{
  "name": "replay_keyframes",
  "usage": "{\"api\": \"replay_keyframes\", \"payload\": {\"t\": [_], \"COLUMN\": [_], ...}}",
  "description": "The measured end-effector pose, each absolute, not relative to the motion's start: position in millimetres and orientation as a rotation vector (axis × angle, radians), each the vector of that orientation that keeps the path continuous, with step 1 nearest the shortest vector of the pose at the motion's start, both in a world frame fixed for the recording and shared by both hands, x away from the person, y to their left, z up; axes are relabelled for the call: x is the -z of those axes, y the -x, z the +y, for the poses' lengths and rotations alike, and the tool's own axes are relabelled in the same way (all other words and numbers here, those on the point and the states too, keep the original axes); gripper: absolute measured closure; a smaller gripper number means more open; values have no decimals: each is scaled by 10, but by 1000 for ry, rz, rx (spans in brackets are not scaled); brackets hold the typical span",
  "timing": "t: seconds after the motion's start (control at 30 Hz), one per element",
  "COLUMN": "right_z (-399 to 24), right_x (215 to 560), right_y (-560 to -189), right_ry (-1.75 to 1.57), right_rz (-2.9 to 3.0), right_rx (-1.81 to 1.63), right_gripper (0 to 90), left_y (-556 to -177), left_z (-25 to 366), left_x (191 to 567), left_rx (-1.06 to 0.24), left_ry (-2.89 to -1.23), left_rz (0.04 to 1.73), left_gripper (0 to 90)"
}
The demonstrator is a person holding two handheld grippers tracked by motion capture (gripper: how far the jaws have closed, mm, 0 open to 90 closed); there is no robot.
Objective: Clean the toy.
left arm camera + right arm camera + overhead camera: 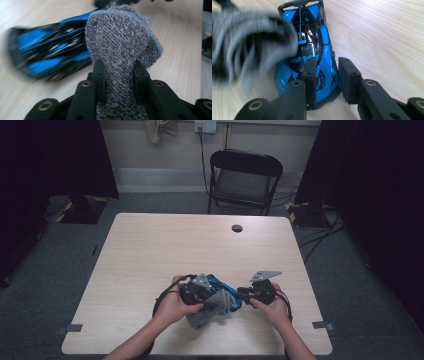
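A blue and black toy car (219,282) lies on the wooden table (165,245) between the person's two hands. My left gripper (119,75) is shut on a grey knitted cloth (120,42), which bunches up past the jaws and rests against the car (47,55). From the other side, my right gripper (325,72) is closed on one end of the car (312,32), one jaw over its body and the other at its side. The cloth (249,47) covers part of the car's left flank there. In the high view the cloth (212,309) sits just in front of the left gripper (202,296), with the right gripper (244,295) beside it.
A black folding chair (245,180) stands beyond the far edge of the table. A round cable hole (237,228) sits near the table's far right. Bare tabletop stretches to the left and far side. Cables lie on the floor at the right.
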State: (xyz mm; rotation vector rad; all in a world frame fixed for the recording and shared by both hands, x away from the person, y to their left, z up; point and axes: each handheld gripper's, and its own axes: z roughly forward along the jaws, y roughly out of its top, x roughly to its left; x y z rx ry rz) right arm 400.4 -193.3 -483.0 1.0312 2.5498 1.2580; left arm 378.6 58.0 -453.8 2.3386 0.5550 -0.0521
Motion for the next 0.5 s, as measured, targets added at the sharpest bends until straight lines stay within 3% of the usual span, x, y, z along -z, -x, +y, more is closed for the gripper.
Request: {"api": "replay_keyframes", "payload": {"t": [0.2, 0.5], "right_z": [-1949, -1944], "right_x": [4844, 4843], "right_y": [-3999, -3993], "right_ry": [-1037, -1027], "right_rz": [2541, 2540], "right_rx": [-1277, -1272], "right_gripper": [692, 694], "left_y": [-3745, -3848], "left_z": [340, 431], "left_x": [4684, 4694], "left_rx": [79, 60], "left_ry": [-2387, -2371], "left_rz": [509, 567], "left_gripper": [698, 700]}}
